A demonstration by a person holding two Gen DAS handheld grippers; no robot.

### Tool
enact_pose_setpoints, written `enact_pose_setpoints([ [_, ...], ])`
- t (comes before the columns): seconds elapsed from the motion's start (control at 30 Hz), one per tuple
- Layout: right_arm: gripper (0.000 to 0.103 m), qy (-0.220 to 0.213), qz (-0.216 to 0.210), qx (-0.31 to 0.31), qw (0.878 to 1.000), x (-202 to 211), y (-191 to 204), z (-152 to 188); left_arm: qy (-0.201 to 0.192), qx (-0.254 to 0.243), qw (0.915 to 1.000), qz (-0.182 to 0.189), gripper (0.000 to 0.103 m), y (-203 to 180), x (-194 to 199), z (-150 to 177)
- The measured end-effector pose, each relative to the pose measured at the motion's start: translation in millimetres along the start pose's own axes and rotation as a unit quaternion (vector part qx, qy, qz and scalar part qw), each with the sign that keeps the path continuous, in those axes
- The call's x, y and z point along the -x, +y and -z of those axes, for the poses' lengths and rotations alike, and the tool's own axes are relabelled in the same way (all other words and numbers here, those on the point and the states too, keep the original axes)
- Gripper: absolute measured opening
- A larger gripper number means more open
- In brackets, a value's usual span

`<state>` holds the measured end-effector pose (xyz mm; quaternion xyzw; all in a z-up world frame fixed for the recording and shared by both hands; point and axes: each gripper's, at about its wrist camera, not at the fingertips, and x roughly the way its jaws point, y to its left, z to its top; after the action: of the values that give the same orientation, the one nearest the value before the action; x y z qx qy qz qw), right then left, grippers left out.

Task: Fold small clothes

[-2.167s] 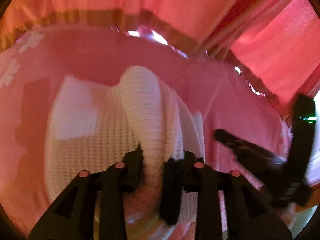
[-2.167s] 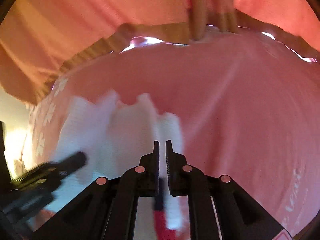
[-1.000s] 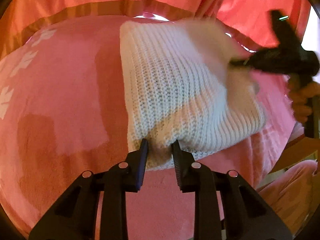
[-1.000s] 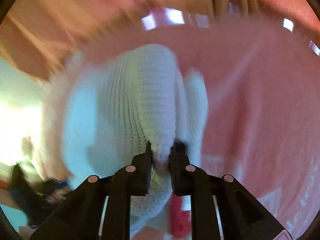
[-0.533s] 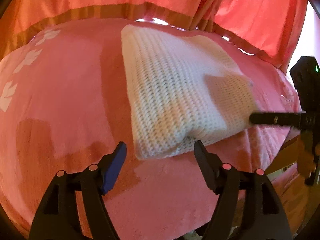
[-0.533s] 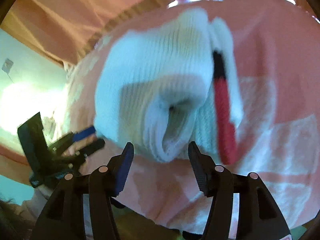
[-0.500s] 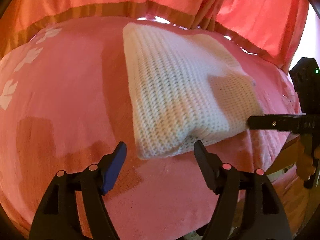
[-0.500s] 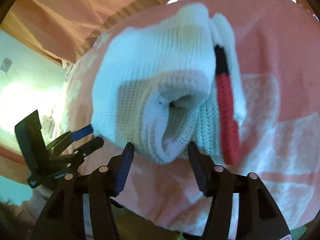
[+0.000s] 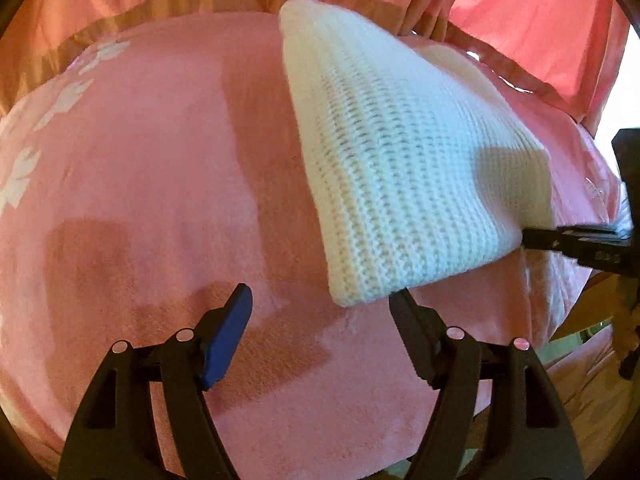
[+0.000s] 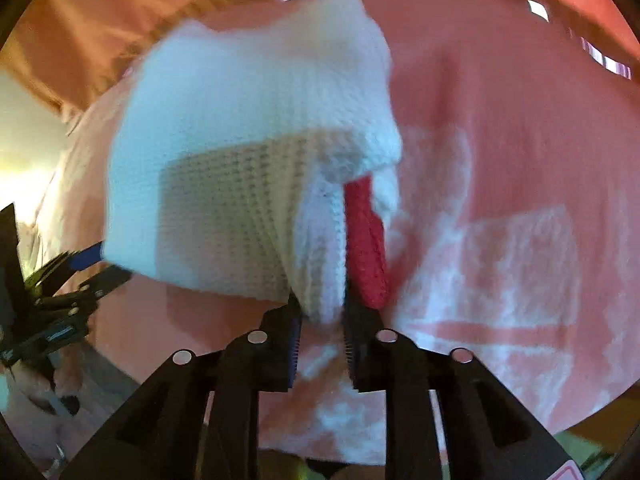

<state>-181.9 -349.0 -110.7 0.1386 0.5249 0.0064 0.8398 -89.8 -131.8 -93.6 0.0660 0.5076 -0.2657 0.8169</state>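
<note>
- Left wrist view: the left gripper [image 9: 320, 312] has its jaws spread wide and holds nothing; the near corner of the sweater [image 9: 404, 152] lies between the jaw tips, closer to the right one, and I cannot tell whether it touches.
- The sweater, white knit and folded into a thick pad, lies on a pink blanket [image 9: 152, 168] that covers the worktop, running from the far edge toward the near right edge.
- White flower prints mark the blanket along its left edge.
- The right gripper [image 9: 536, 238] comes in from the right side of this view, its tip at the sweater's near right corner.
- Pink curtains [image 9: 532, 12] with a tan band hang behind the far edge.
- Right wrist view: the right gripper [image 10: 320, 320] has its jaws closed to a narrow gap, pinching the sweater's [image 10: 256, 120] folded near edge, which bunches between them.
- A red strip [image 10: 366, 244] of the sweater shows just right of the pinched fold, lying against the blanket [image 10: 520, 120].
- The sweater's far part is blurred here; its near end looks raised at the jaws.
- The left gripper [image 10: 92, 268] shows at the left edge, jaws apart, just beside the sweater's left corner.
- No containers show in either view.
</note>
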Motion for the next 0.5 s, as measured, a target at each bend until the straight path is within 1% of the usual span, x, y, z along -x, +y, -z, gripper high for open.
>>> enact_pose_setpoints([
  [0.07,0.032,-0.035,-0.008,-0.013,0.999,29,-3,-3,-0.011,-0.002,0.9999,0.000,0.069,-3,15,-3],
  [0.1,0.032,-0.049,-0.012,-0.018,0.999,42,-6,-5,-0.017,-0.001,0.9998,0.005,0.070,-4,23,-4],
  [0.13,0.032,-0.067,-0.015,-0.023,0.997,55,-9,-9,-0.027,-0.001,0.9995,0.018,0.074,-5,35,-8],
  [0.17,0.032,-0.084,-0.006,-0.023,0.996,66,-11,-16,-0.037,-0.001,0.9990,0.025,0.076,-6,44,-14],
  [0.23,0.027,-0.104,0.011,-0.008,0.995,76,-8,-35,-0.059,-0.008,0.9978,0.030,0.078,-14,62,-33],
  [0.27,0.022,-0.109,0.012,0.003,0.994,76,-4,-46,-0.068,-0.015,0.9971,0.030,0.080,-20,67,-44],
  [0.3,0.021,-0.111,0.011,0.008,0.994,77,-3,-54,-0.076,-0.021,0.9964,0.029,0.080,-26,71,-54],
  [0.37,0.019,-0.112,0.003,0.009,0.994,67,1,-80,-0.098,-0.037,0.9941,0.030,0.086,-39,73,-76],
  [0.4,0.019,-0.109,-0.002,0.010,0.994,60,2,-94,-0.105,-0.045,0.9930,0.028,0.086,-45,70,-83],
  [0.43,0.018,-0.102,-0.006,0.014,0.995,52,-3,-104,-0.111,-0.056,0.9921,0.019,0.086,-49,63,-92],
  [0.47,0.017,-0.096,-0.007,0.016,0.995,40,2,-112,-0.109,-0.063,0.9920,0.007,0.086,-51,52,-99],
  [0.5,0.016,-0.089,-0.008,0.019,0.996,29,5,-119,-0.098,-0.068,0.9928,-0.009,0.086,-50,38,-105],
])
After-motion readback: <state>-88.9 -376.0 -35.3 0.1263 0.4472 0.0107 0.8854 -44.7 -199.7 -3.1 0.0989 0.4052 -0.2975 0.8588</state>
